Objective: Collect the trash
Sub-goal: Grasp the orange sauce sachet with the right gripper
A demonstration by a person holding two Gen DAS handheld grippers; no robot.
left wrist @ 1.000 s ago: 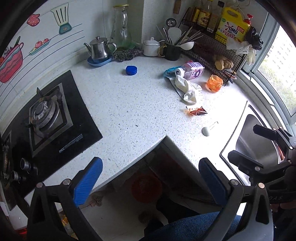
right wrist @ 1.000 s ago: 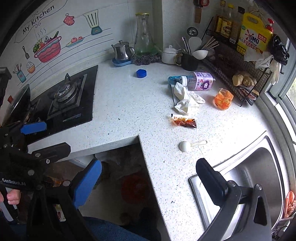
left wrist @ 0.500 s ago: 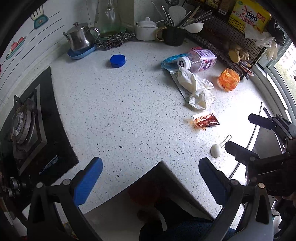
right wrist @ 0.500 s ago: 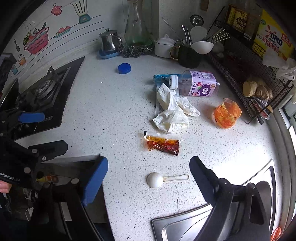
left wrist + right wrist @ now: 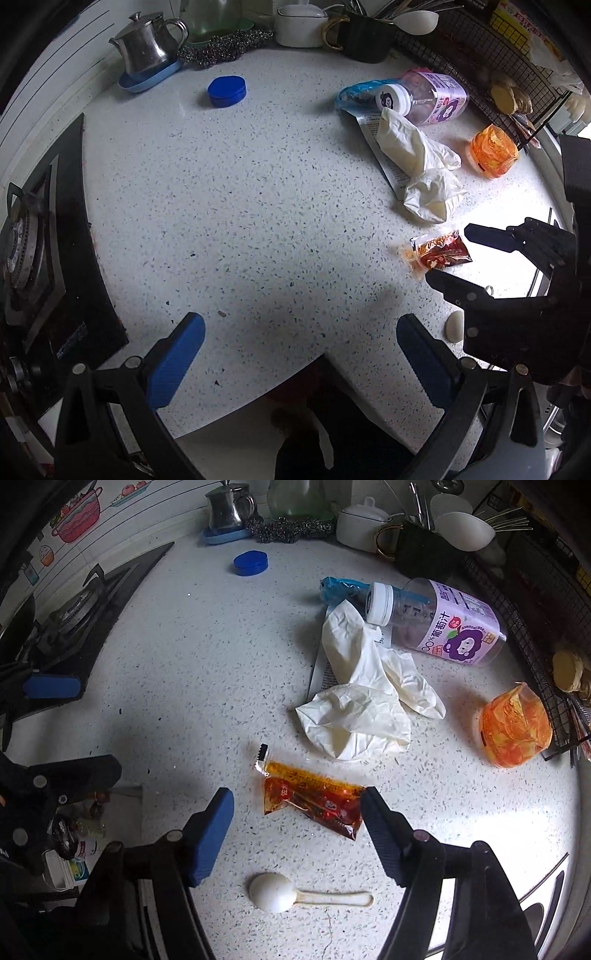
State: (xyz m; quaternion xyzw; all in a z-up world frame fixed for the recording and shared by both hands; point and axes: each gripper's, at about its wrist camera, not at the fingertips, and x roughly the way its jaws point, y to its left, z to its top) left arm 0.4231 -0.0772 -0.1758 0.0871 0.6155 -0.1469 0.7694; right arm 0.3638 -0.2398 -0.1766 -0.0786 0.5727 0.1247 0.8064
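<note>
Trash lies on the speckled white counter (image 5: 240, 206). A red sauce packet (image 5: 310, 797) lies flat between the open jaws of my right gripper (image 5: 297, 806), which hovers just over it; it also shows in the left wrist view (image 5: 439, 253). Beyond it lie crumpled white gloves (image 5: 365, 701), a purple juice bottle on its side (image 5: 439, 624), a blue wrapper (image 5: 341, 587) and an orange plastic cup (image 5: 515, 725). A white plastic spoon (image 5: 275, 891) lies near the front edge. My left gripper (image 5: 299, 349) is open and empty over bare counter.
A blue lid (image 5: 226, 90), a steel teapot (image 5: 151, 46) and a utensil mug (image 5: 364, 37) stand at the back. A gas stove (image 5: 33, 254) is at the left, a wire rack (image 5: 543, 590) at the right. The counter's front edge (image 5: 321, 360) drops to the floor.
Both grippers have moved forward and down toward the counter. My right gripper has come to straddle the sauce packet. Both stay open.
</note>
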